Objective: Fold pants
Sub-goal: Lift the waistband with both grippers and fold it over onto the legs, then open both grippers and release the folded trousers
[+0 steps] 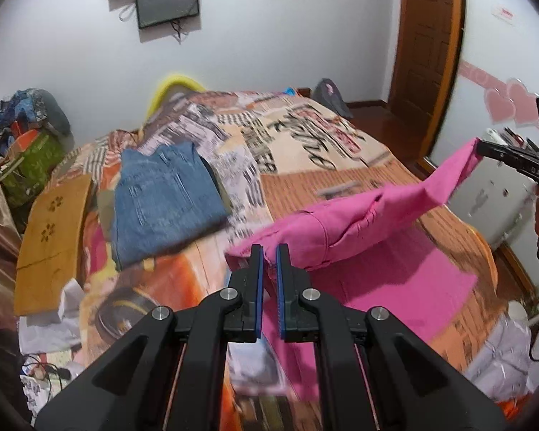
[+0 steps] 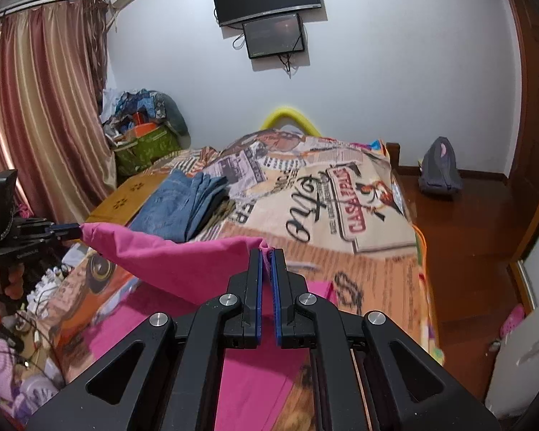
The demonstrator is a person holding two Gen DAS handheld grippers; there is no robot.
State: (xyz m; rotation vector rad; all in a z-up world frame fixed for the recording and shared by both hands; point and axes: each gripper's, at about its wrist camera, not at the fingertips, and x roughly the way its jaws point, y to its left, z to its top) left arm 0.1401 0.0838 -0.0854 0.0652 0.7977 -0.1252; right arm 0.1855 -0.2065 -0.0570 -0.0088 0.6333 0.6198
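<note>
Pink pants (image 1: 341, 226) hang stretched between both tools above the printed bedspread (image 1: 305, 143). Left gripper (image 1: 268, 251) is clamped on one corner; right gripper (image 2: 267, 255) is clamped on the other. Folded denim jeans (image 1: 161, 197) lie ahead-left of the left gripper.

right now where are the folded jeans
The folded jeans lie on the printed bedspread toward the bed's left side, beside the wooden board, beyond the pink pants that both tongs hold up.

Pink pants (image 1: 345, 226) stretched taut above the bed, one end lifted; the rest lying flat below.
</note>
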